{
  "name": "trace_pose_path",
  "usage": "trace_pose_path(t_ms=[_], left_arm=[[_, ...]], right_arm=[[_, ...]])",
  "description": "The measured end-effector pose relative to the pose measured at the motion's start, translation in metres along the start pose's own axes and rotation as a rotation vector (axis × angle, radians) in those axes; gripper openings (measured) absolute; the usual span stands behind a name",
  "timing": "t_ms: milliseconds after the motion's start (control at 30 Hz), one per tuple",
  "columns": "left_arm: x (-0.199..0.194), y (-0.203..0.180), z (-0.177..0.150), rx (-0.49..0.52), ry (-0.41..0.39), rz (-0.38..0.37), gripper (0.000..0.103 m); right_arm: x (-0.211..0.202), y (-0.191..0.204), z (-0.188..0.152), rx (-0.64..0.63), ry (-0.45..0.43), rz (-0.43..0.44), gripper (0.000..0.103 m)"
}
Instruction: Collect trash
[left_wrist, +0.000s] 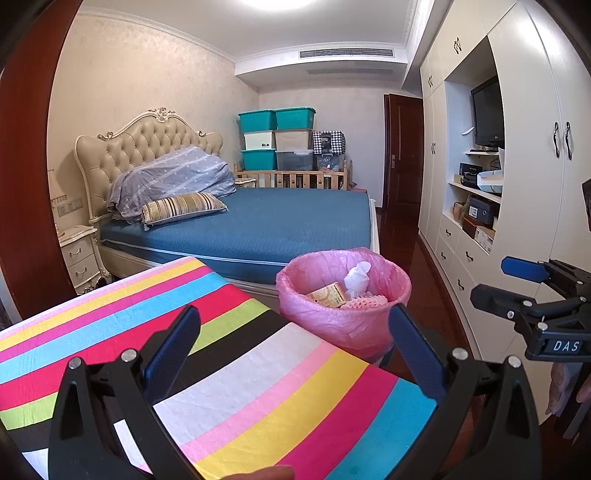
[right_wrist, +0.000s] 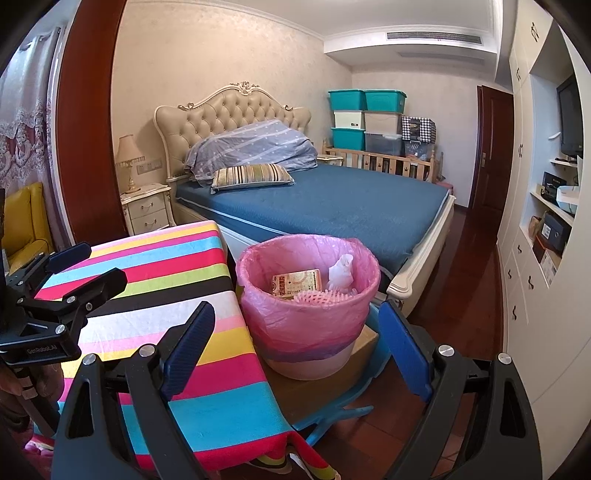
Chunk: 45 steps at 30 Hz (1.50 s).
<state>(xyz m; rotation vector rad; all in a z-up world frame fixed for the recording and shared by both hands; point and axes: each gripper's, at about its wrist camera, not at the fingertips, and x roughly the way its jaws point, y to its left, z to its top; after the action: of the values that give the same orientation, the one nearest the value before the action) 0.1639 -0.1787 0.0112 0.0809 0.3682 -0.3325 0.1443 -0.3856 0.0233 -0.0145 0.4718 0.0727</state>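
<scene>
Where the pink-lined trash bin (right_wrist: 308, 295) sits, straight ahead of the right gripper (right_wrist: 295, 354) and framed between its two blue fingers (right_wrist: 404, 354), apart from both. Inside: a crumpled white tissue (right_wrist: 341, 275), a yellow and red carton (right_wrist: 295, 282), a pink foam net (right_wrist: 319, 297), all resting low against the liner. Only in the right wrist view: the bin's pale bare base below the liner, a brown cardboard box (right_wrist: 325, 384) under it, a blue plastic piece (right_wrist: 347, 410) on the dark wood floor beneath, and the hanging edge of the striped tablecloth (right_wrist: 177, 302) just left of the bin.

From the left gripper (left_wrist: 295, 350), the same bin (left_wrist: 343, 314) ahead and slightly right, past the far corner of the striped cloth (left_wrist: 221, 354), partly covered by the right-hand finger (left_wrist: 417, 354); tissue (left_wrist: 356, 277), carton (left_wrist: 327, 295) and net (left_wrist: 369, 299) visible over the rim. Only in the left wrist view: the full flat top of the cloth, bare, directly under the spread fingers.

Both grippers wide open, nothing between the pads, nothing touched. Right gripper also seen from the left view at far right (left_wrist: 532, 284), beside the white wardrobe (left_wrist: 524, 147); left gripper seen from the right view at far left (right_wrist: 85, 269), over the cloth. A hand (right_wrist: 26, 391) on the left handle, dim and partly cut off.

Beyond the bin: bed with blue mattress (right_wrist: 332, 206), stacked storage boxes (right_wrist: 365, 118).
</scene>
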Motion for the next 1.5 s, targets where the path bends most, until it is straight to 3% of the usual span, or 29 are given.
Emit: trace_pose_path(t_ms=[1500], left_arm=[[0.0062, -0.0029, -0.0078, -0.016, 0.009, -0.016, 0.099]], right_arm=[[0.0003, 0.0018, -0.002, -0.007, 0.004, 0.002, 0.085]])
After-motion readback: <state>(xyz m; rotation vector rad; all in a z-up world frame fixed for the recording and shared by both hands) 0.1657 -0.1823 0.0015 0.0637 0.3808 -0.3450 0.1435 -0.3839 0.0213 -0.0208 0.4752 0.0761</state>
